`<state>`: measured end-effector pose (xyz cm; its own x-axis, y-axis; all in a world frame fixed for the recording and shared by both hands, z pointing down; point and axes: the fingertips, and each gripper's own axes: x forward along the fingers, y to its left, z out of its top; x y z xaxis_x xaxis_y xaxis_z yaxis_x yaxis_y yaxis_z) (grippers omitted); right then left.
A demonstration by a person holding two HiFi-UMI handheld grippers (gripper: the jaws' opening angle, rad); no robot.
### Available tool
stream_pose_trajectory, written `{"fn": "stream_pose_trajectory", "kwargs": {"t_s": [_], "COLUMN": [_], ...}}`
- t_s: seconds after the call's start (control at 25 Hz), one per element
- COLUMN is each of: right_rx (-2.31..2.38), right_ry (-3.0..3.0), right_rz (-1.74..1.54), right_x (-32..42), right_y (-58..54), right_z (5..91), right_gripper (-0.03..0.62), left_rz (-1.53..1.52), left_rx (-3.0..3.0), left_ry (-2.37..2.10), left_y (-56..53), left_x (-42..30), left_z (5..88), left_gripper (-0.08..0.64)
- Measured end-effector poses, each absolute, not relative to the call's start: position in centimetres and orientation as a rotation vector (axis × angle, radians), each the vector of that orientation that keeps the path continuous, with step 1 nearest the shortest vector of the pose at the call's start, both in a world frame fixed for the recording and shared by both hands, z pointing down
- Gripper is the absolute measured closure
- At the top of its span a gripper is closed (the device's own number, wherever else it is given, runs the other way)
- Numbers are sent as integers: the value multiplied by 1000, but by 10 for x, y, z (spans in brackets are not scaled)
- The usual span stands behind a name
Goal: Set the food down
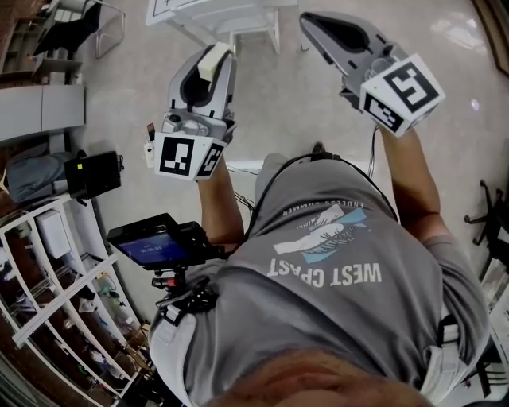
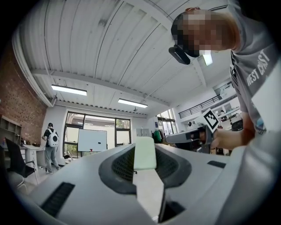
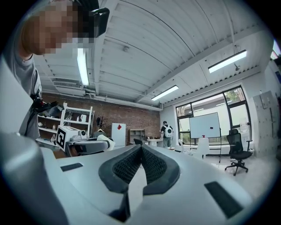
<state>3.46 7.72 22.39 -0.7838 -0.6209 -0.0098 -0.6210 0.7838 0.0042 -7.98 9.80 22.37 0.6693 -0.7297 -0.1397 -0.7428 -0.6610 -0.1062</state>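
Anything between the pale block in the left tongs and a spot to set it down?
Nothing visible. The left tongs hold the pale block over floor, with only open floor up to the white furniture ahead. The intended surface isn't shown.

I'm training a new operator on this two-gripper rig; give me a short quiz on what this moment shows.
1. True or false: the right gripper is shut with nothing between its jaws.
2. What does the left gripper hold? A. a pale green block B. a red cup C. nothing
3. Fill in: the standing person across the room wears a white ____.
Key: 1 true; 2 A; 3 backpack.
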Motion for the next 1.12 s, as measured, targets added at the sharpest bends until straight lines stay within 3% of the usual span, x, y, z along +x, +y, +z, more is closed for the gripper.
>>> {"fn": "stream_pose_trajectory", "kwargs": {"t_s": [0.68, 1.12], "right_rx": [-1167, -1203], "right_ry": [2906, 2903], "right_rz": [32, 35], "right_x": [58, -3], "right_y": [105, -17], "right_z": [231, 249], "right_gripper": [584, 584], "left_rz": [155, 158], "left_rx": [-2782, -2822], "left_ry": [1046, 1006], "left_y": [113, -9], "left_x": [-53, -108], "left_z": [231, 258], "left_gripper": [459, 459]}}
